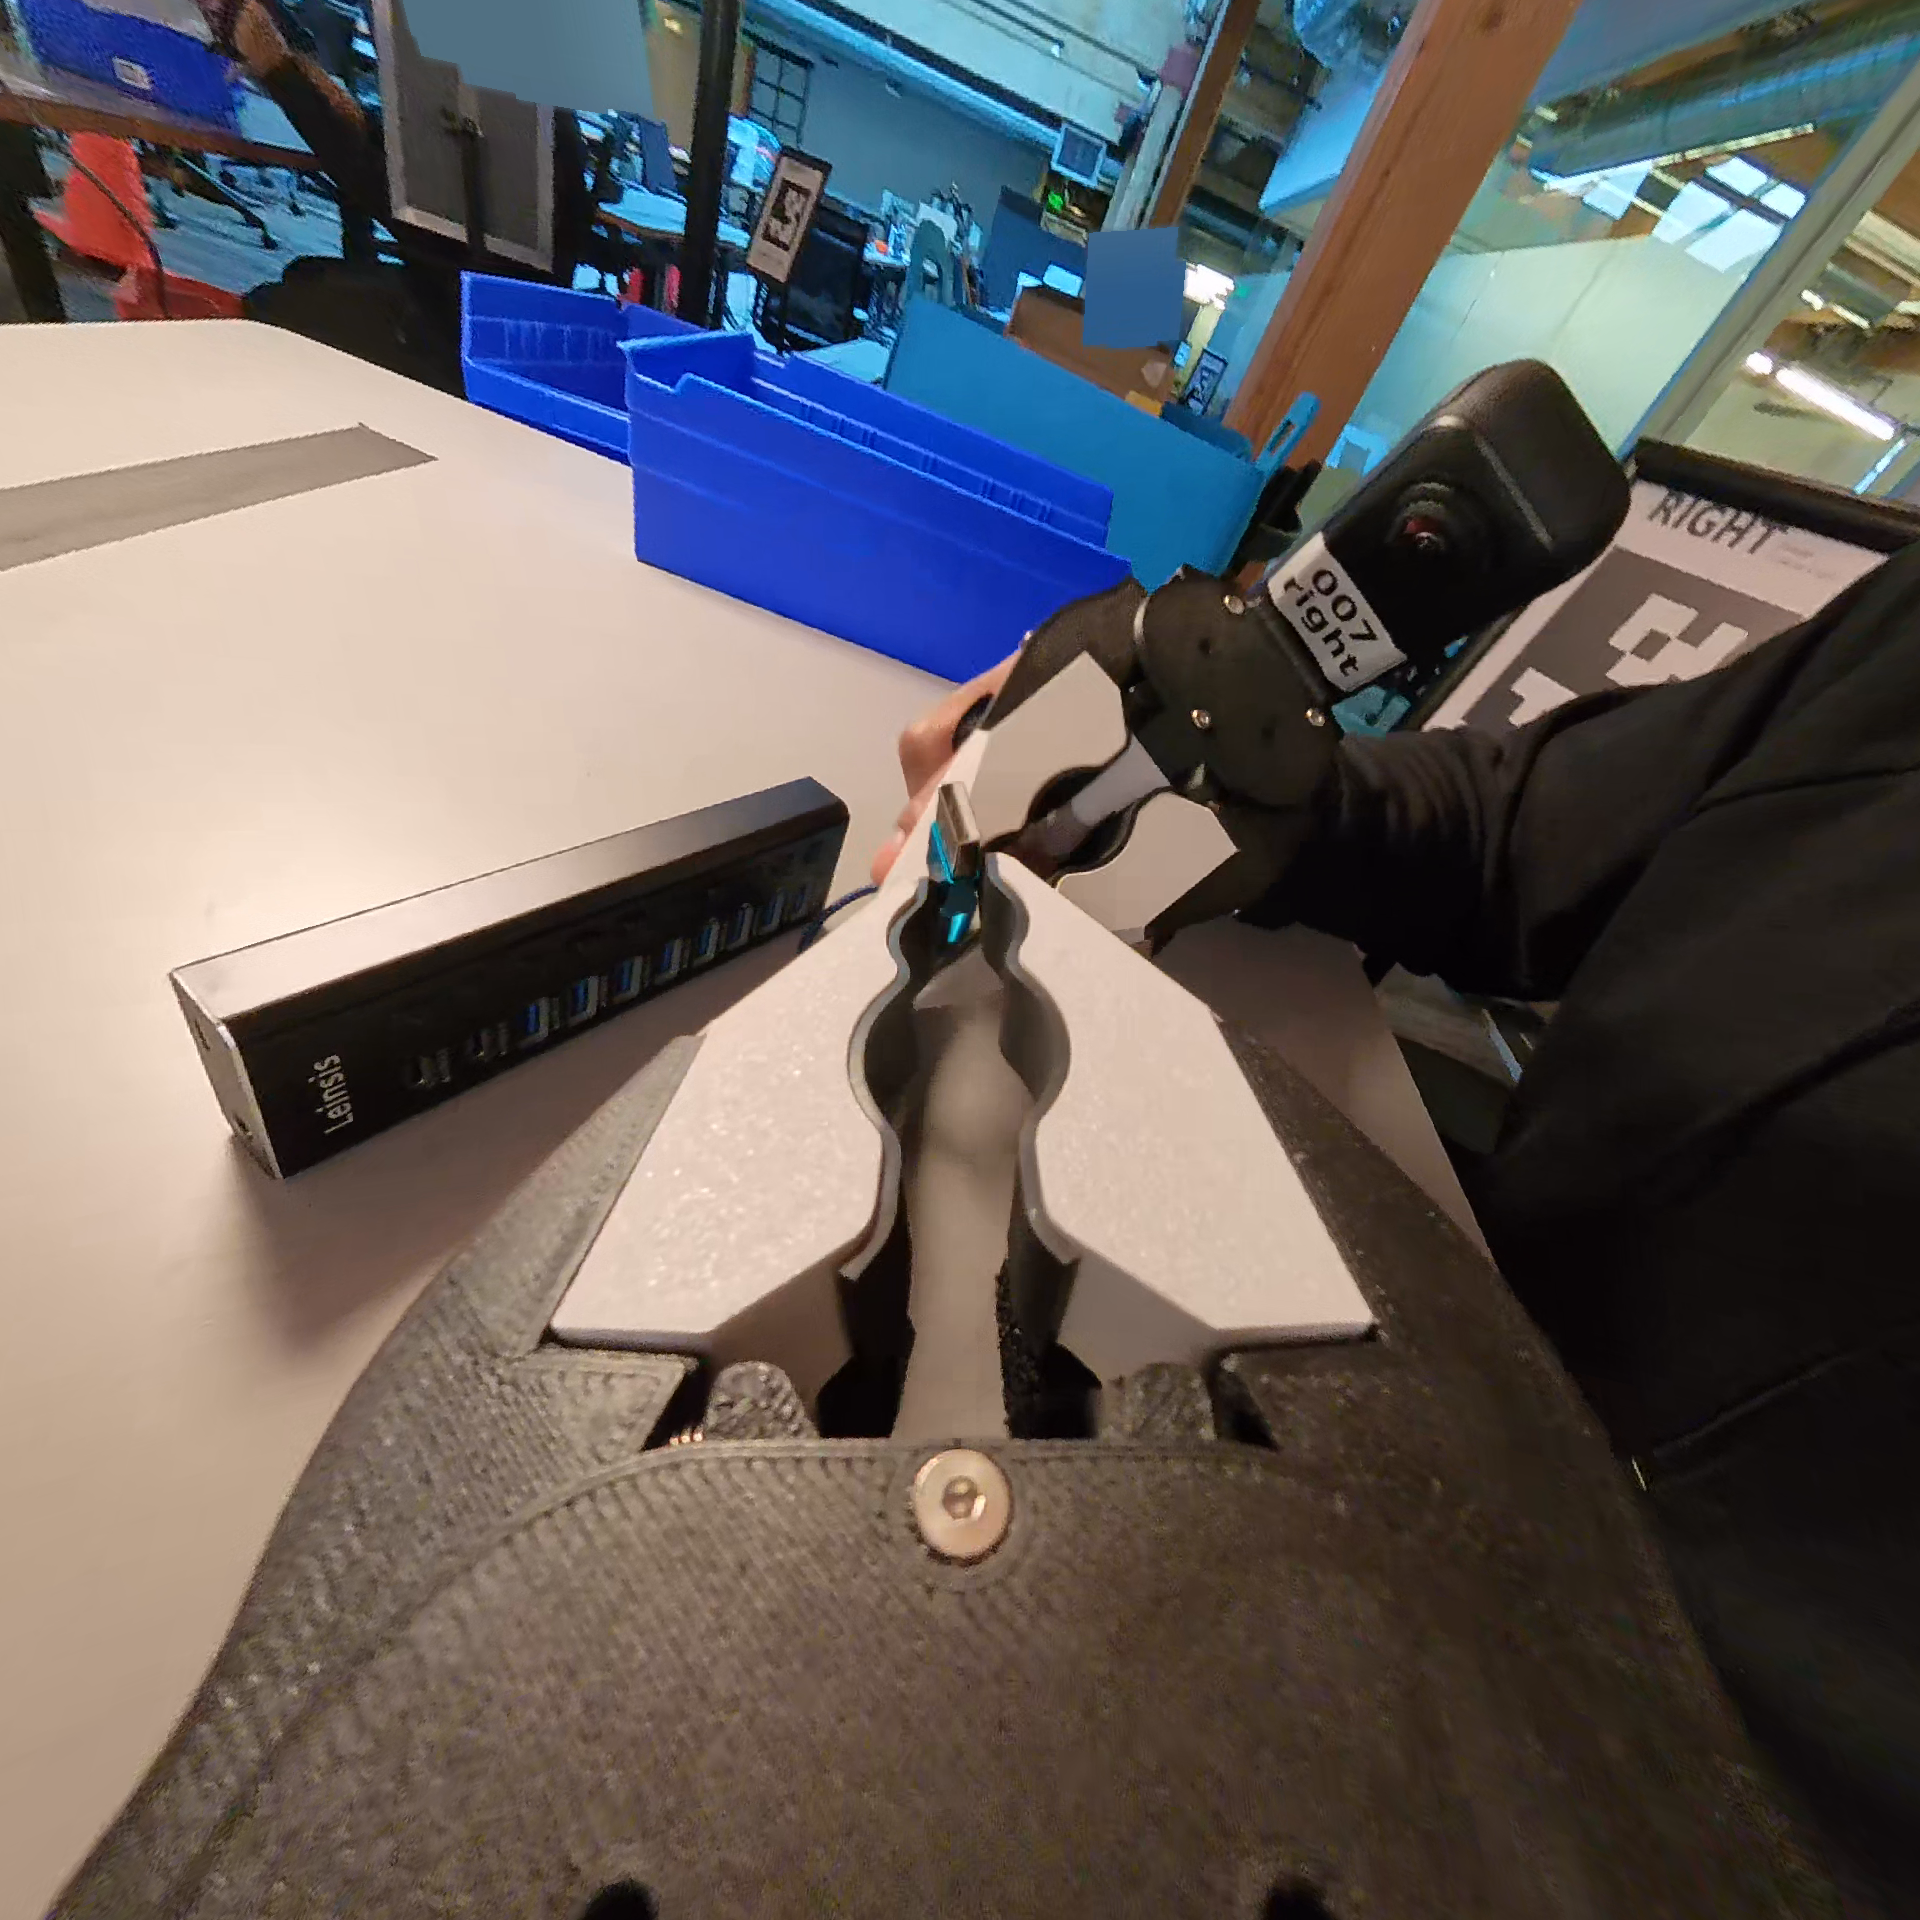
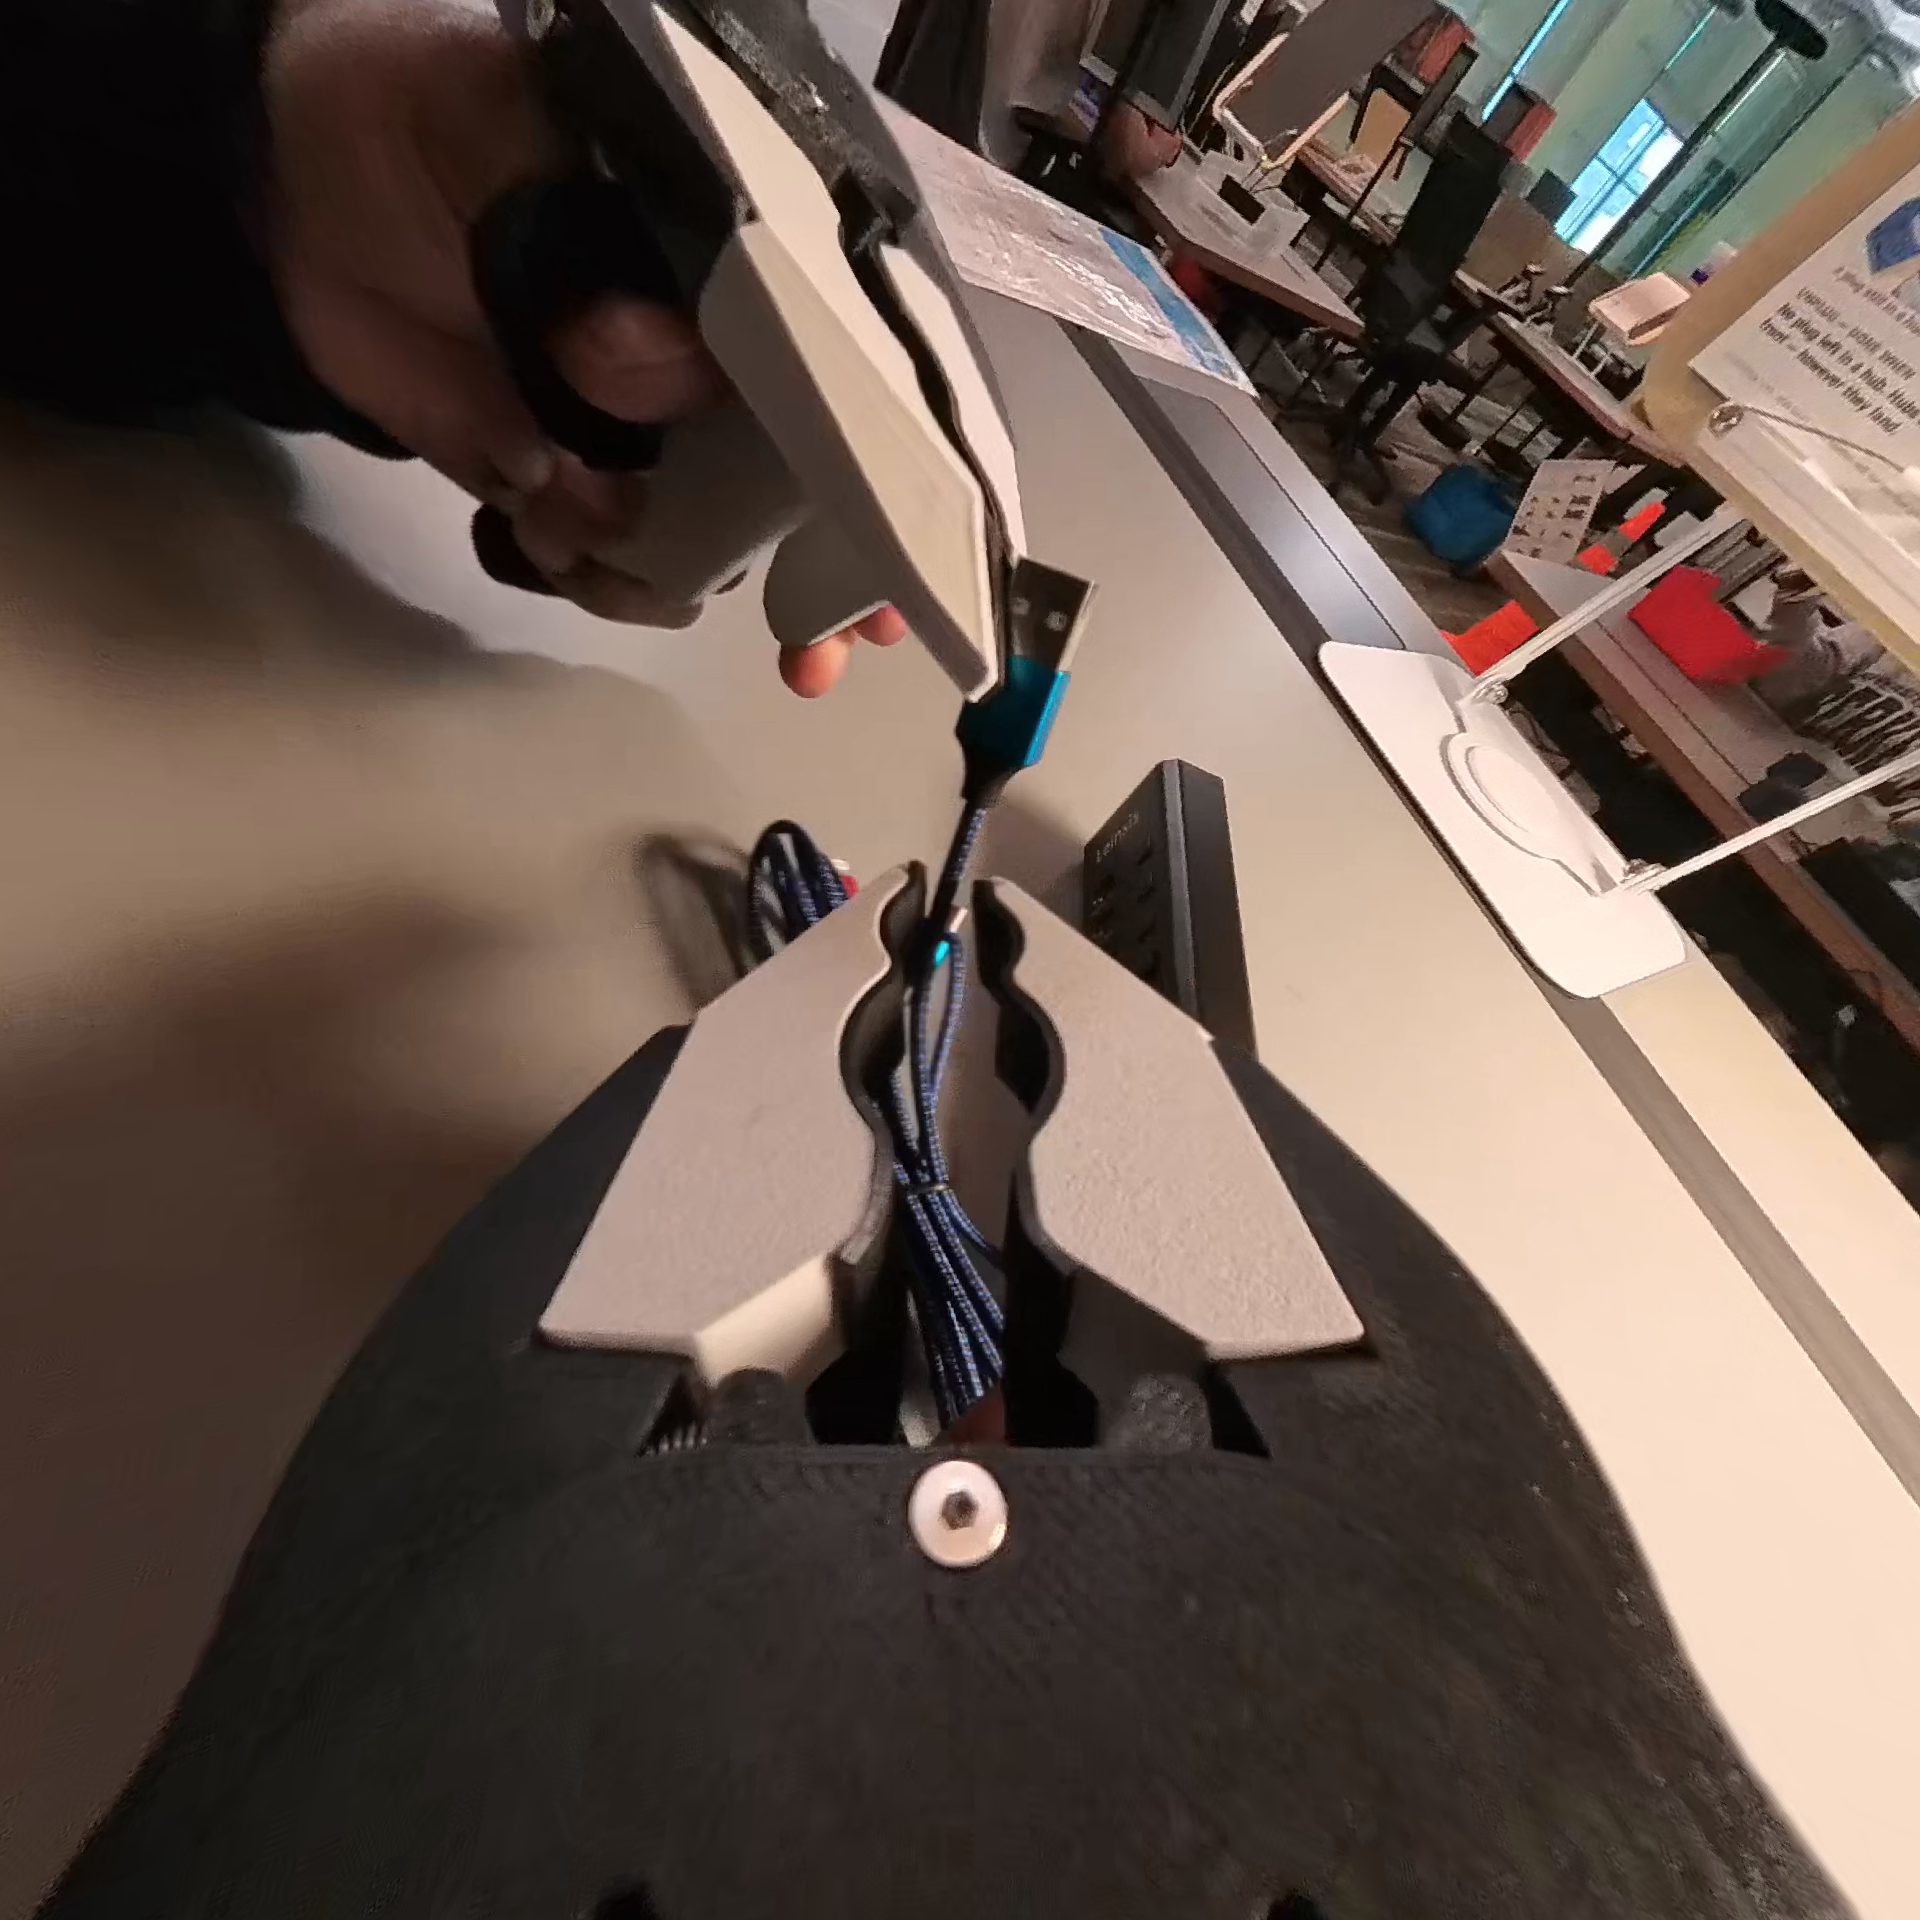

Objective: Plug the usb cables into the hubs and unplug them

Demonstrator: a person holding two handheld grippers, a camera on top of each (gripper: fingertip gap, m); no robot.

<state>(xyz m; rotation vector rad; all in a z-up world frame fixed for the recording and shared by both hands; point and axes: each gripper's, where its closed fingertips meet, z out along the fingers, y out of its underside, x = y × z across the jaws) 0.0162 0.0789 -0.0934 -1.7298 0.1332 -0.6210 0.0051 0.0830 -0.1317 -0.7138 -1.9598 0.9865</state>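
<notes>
My left gripper [image 1: 951, 891] is shut on the teal-collared USB plug [image 1: 956, 844], which sticks up past its fingertips above the table. In the right wrist view the left gripper [image 2: 992, 634] comes in from the top with a hand behind it. It holds the plug [image 2: 1023, 665] with the metal end free. My right gripper [image 2: 948, 899] is shut on the blue braided cable [image 2: 951, 1195] just below the plug, and the cable runs back between its fingers. The black USB hub [image 1: 520, 966] lies flat on the white table [image 1: 312, 675] to the left of the plug, ports facing me. It also shows in the right wrist view [image 2: 1164, 883].
Blue plastic bins [image 1: 862, 499] stand at the table's far side. A grey strip [image 1: 208, 488] marks the tabletop. A white stand base [image 2: 1507, 810] and a printed sheet [image 2: 1091, 260] sit near the table edge. More coiled cable [image 2: 795, 883] lies beside the hub. The left gripper's tips are roughly 4 cm from the right gripper's.
</notes>
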